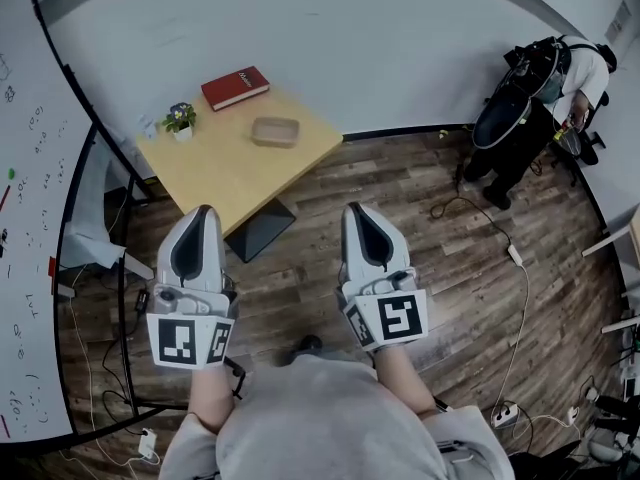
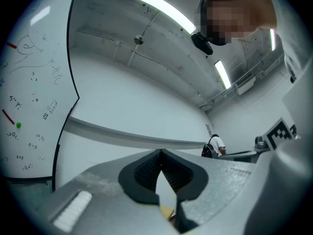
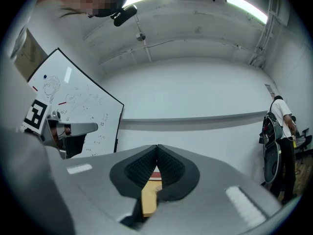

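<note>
**Head view.** I hold both grippers out over the wood-plank floor, well short of the wooden table that stands against the white wall. My left gripper hangs just off the table's near left edge. My right gripper is over bare floor, off its near right edge. Both point at the table and neither touches it. A red book lies at the far corner, a small potted plant stands by the left corner, and a shallow tan tray sits near the far right edge. A whiteboard runs down the left side. A person with a backpack stands at the far right of the room.

**Left gripper view.** The jaws have their tips pressed together and nothing is between the ribbed pads. A sliver of the table's yellow top shows through the gap below them. The whiteboard rises at left under a ceiling strip light.

**Right gripper view.** Here too the tips meet and the jaws grip nothing. Through the gap behind the tips I see the table top and, beyond it, the red book. The whiteboard is at left and the person at right.
</note>
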`<state>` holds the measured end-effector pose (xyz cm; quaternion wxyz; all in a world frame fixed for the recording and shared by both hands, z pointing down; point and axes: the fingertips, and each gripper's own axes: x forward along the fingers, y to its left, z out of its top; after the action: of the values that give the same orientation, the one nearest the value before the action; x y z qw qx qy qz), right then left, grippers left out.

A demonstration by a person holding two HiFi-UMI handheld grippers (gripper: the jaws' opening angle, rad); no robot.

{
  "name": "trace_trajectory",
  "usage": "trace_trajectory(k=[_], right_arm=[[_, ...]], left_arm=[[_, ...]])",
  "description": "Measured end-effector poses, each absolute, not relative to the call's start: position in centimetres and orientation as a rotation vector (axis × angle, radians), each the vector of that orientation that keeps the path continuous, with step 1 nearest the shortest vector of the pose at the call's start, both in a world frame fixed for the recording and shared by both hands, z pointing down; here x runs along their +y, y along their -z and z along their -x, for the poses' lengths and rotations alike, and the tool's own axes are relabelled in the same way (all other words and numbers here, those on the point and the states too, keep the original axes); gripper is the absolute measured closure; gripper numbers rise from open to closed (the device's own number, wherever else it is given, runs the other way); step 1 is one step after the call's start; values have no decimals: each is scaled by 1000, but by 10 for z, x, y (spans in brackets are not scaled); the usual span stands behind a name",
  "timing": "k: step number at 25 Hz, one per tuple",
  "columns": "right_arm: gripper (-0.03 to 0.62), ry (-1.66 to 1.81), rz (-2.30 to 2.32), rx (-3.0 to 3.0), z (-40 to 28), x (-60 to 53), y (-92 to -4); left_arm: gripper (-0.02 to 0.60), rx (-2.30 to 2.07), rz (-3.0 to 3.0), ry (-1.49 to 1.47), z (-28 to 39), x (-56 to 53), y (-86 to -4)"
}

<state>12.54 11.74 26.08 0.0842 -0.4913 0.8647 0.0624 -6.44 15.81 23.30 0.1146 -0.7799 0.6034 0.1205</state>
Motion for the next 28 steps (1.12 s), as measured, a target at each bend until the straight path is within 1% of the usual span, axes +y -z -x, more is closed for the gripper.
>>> trace_trajectory(k=[6, 16, 28], right_arm=[[592, -160, 1467, 2578, -132, 93, -266], [592, -138, 1469, 2588, -119, 65, -273], [592, -149, 1550, 2544, -96, -4, -270]], left_arm=[[577, 1791, 2276, -363, 65, 137, -235], [577, 1803, 2293, -346, 76, 106, -242], [577, 1735, 2363, -359, 99, 26, -242]])
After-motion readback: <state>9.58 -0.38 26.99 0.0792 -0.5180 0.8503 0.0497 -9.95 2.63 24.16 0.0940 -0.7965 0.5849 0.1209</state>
